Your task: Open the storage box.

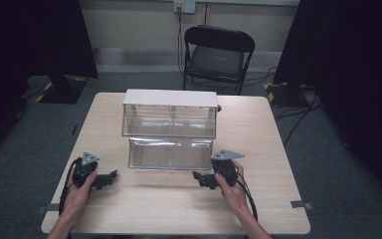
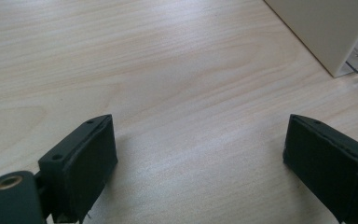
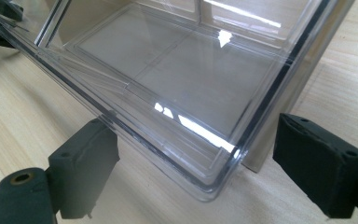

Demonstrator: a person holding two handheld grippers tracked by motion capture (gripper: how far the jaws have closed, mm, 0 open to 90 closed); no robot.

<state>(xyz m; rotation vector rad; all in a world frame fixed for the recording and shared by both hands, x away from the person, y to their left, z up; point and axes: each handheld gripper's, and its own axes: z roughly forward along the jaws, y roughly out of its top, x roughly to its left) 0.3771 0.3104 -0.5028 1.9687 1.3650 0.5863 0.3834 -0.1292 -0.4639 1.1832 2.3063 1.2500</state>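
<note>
high view: drawer [image 1: 171,153] pulled out of the cabinet [image 1: 169,113], grippers flanking it. left gripper [image 2: 200,158] view: jaws wide over bare table [image 2: 168,70]. right gripper [image 3: 196,163] view: jaws wide at the drawer corner; next likely means pushing it shut.

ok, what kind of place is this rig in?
Probably a lab or recording room: black curtains on both sides, grey carpet floor, a black folding chair, taped-down cables, and a light wooden table.
</note>
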